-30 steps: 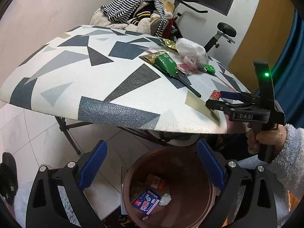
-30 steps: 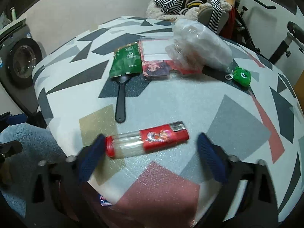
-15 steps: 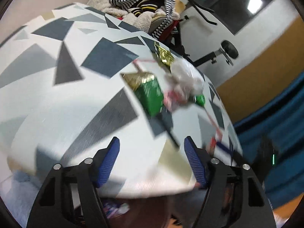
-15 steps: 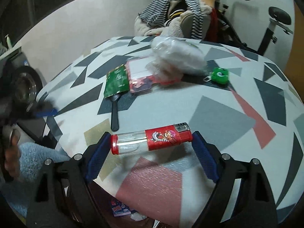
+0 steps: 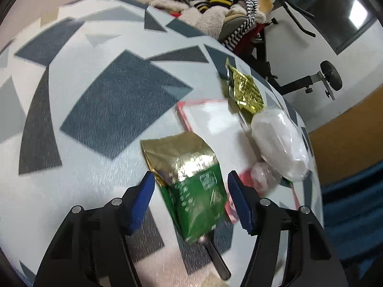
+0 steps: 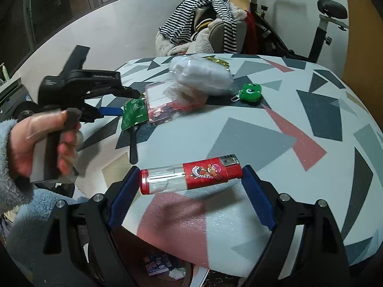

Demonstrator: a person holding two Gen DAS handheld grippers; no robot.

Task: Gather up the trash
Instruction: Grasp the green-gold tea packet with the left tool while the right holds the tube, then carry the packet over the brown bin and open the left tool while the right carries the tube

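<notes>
A green and gold foil packet [image 5: 191, 167] lies on the patterned table [image 5: 115, 110], over the head of a black spoon [image 6: 132, 143]. My left gripper [image 5: 191, 189] straddles the packet, its jaws closing, and the blue pads [image 5: 143, 191] stand just off its edges. In the right wrist view a hand holds the left gripper [image 6: 126, 102] over that packet [image 6: 134, 112]. My right gripper [image 6: 189, 181] is shut lengthwise on a large red and clear lighter [image 6: 203, 171], held a little above the table near its front edge, with its shadow underneath.
Farther back on the table lie a white plastic bag [image 5: 280, 143], a gold wrapper [image 5: 246, 91], a red-edged card pack [image 5: 210, 117] and a green toy keychain [image 6: 250, 92]. Under the front edge a bin holds trash [image 6: 158, 266]. Behind stand a clothes-covered chair [image 6: 205, 24] and an exercise bike [image 6: 330, 9].
My left gripper swung from above the bin up over the table to the green packet, and its jaws narrowed. My right gripper rolled and rose slightly with the lighter between its pads.
</notes>
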